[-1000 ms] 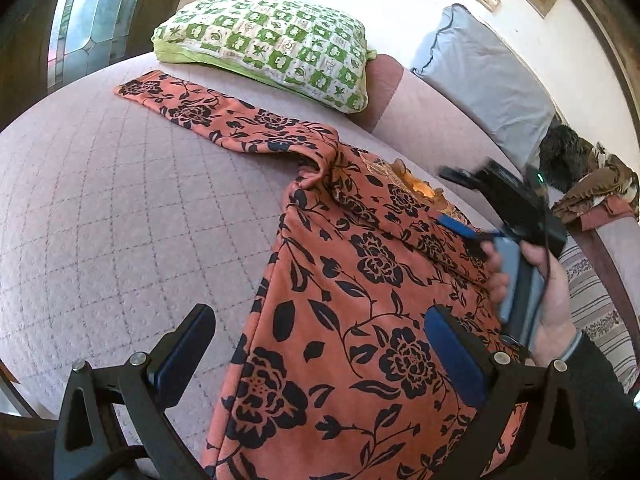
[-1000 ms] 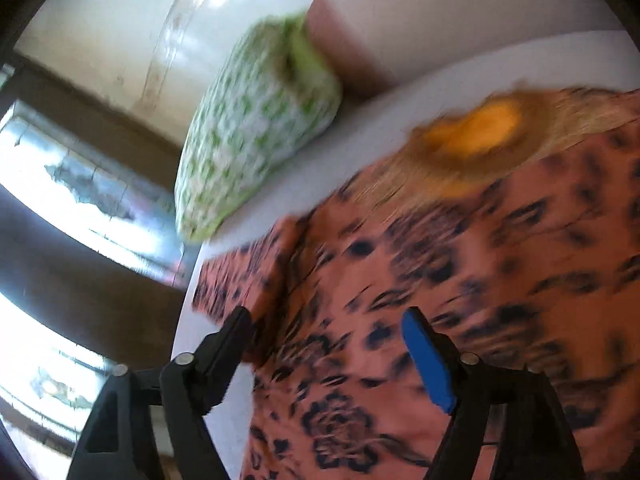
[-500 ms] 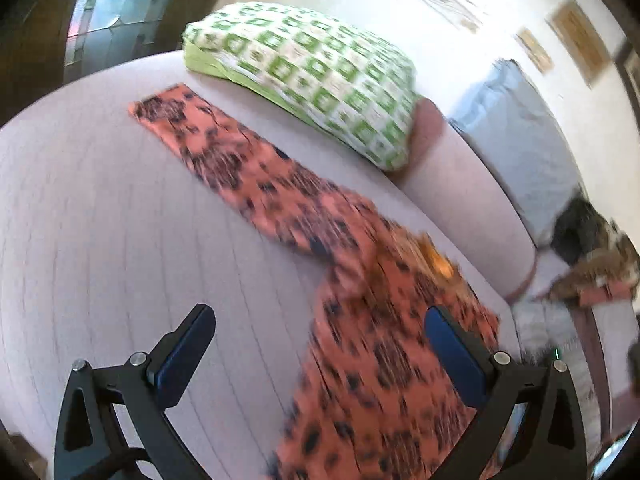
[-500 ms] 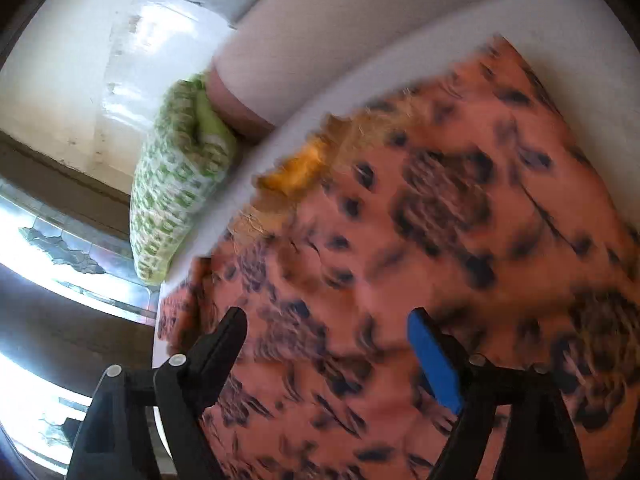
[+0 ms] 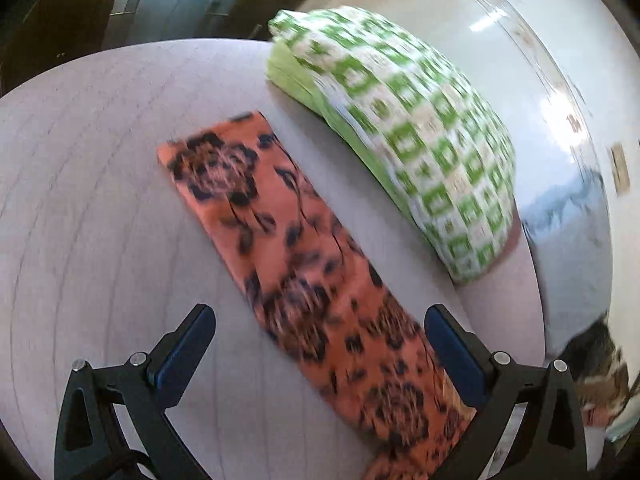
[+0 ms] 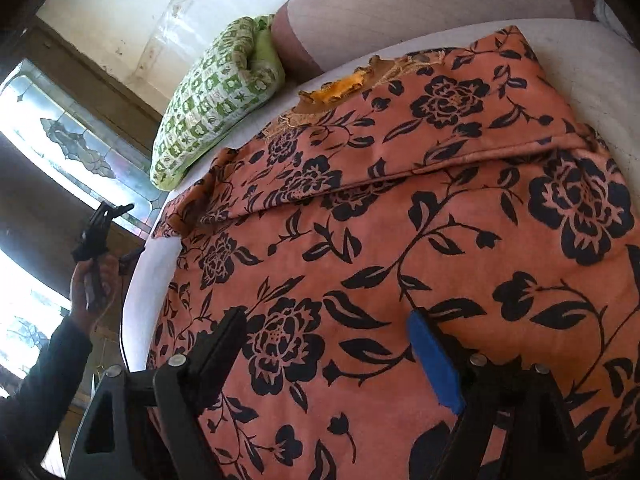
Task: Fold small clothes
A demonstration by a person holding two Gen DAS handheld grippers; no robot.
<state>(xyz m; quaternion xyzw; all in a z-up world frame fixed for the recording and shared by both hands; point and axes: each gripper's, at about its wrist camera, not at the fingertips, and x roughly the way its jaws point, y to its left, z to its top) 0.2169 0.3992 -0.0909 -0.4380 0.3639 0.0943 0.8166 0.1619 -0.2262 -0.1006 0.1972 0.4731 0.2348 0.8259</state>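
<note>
Lying flat on the pale quilted bed (image 5: 80,208), the orange top with black flowers (image 6: 400,208) has one long sleeve (image 5: 280,240) reaching toward the bed's far left edge. In the left view that sleeve is blurry and its lower end is cut off by the picture edge. The left gripper (image 5: 316,352) is spread wide above the sleeve and holds nothing. A green checked pillow (image 5: 408,136) sits by the bed's far edge, right of the sleeve. The right gripper (image 6: 328,344) is also wide and holds nothing, low over the top's body. Its right side is folded over, and the neck part (image 6: 344,84) is frayed.
</note>
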